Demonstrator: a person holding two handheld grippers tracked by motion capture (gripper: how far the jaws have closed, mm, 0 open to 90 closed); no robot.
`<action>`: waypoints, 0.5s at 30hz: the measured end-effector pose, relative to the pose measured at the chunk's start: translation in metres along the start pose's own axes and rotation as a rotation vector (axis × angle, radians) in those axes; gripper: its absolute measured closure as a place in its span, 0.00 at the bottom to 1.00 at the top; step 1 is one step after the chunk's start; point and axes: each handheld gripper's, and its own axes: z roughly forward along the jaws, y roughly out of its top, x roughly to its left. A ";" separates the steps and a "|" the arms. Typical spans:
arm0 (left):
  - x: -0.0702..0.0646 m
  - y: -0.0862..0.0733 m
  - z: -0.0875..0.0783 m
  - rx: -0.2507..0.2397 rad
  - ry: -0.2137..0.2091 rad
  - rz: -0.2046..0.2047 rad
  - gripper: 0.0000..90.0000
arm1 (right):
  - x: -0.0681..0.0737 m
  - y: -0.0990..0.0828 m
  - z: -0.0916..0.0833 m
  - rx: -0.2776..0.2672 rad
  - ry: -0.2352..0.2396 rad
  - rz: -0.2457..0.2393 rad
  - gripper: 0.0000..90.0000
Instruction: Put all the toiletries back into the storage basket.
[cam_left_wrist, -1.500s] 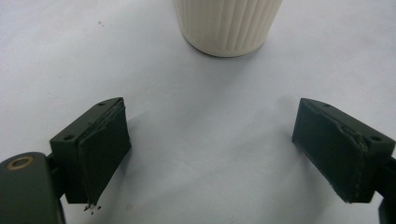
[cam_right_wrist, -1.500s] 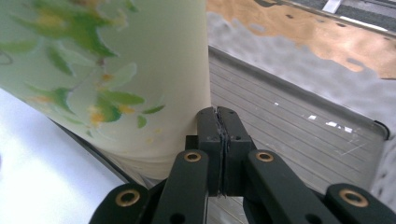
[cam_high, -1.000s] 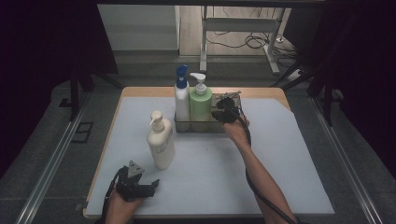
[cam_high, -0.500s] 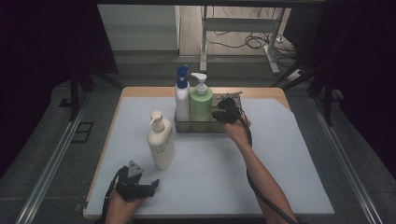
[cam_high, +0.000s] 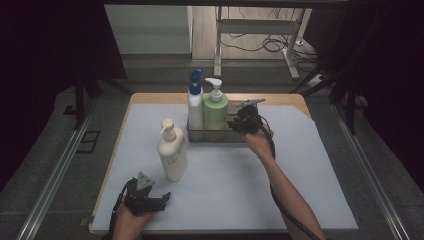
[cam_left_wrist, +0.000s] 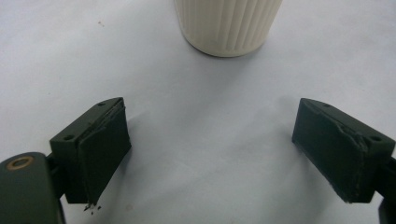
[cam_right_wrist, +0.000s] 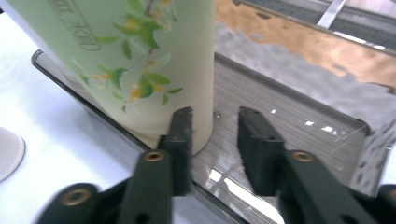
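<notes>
R gripper (cam_right_wrist: 212, 133) jaws just opened beside green bottle (cam_right_wrist: 140, 60); blue-capped bottle (cam_high: 195, 102) adjacent.

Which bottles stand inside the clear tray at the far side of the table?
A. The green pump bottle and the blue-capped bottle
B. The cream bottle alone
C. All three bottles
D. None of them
A: the green pump bottle and the blue-capped bottle stand side by side in the clear tray, while the cream pump bottle stands apart on the white mat, nearer the person.
</notes>
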 end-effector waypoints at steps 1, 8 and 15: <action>0.000 0.000 0.000 0.000 0.000 -0.001 0.12 | 0.000 -0.001 -0.002 -0.004 -0.002 -0.005 0.63; 0.000 0.000 0.000 0.001 0.001 0.000 0.12 | 0.002 -0.007 -0.019 -0.019 0.028 -0.039 0.42; 0.000 0.000 0.000 -0.001 0.000 -0.002 0.12 | 0.009 -0.014 -0.039 -0.041 0.042 -0.085 0.29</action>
